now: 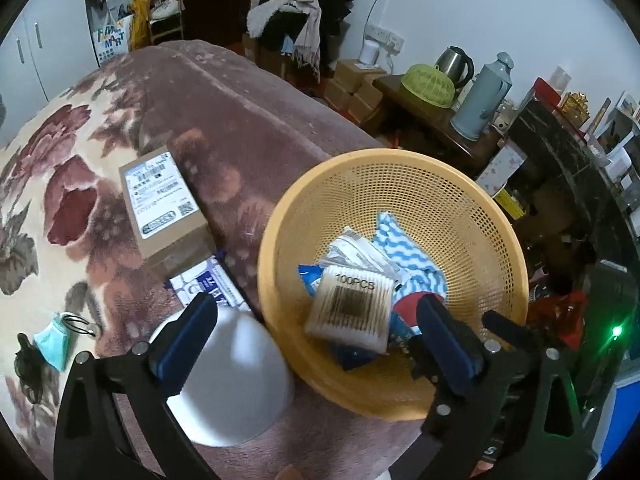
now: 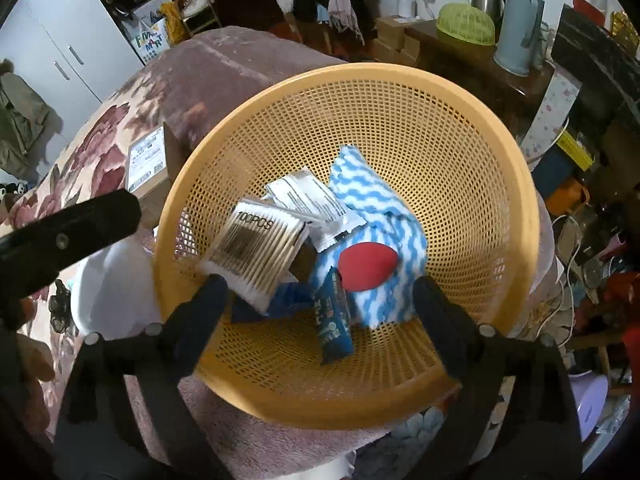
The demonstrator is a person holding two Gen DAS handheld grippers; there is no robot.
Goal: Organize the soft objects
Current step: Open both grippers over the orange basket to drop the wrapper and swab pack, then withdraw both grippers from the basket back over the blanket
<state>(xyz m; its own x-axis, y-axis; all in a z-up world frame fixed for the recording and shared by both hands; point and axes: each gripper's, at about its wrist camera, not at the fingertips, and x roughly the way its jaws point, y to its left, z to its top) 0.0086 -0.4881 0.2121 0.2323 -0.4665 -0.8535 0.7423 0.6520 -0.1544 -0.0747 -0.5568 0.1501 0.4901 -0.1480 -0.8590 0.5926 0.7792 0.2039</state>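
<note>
Both grippers, right (image 2: 318, 300) and left (image 1: 316, 320), have jaws spread apart with nothing between them, poised over the orange mesh basket (image 2: 500, 184) at the bed's near edge. Basket already holds a cotton-swab pack (image 2: 256, 252), blue wavy cloth (image 2: 372, 200), red sponge (image 2: 369, 266) and sachets. Judged well along; a crumpled teal mask (image 1: 52, 340) remains on the floral blanket (image 1: 72, 168) toward its left edge.

Orange mesh basket (image 2: 472, 128); blue-white wavy cloth (image 2: 380, 200); red sponge (image 2: 370, 266); floral blanket (image 1: 72, 184).
</note>
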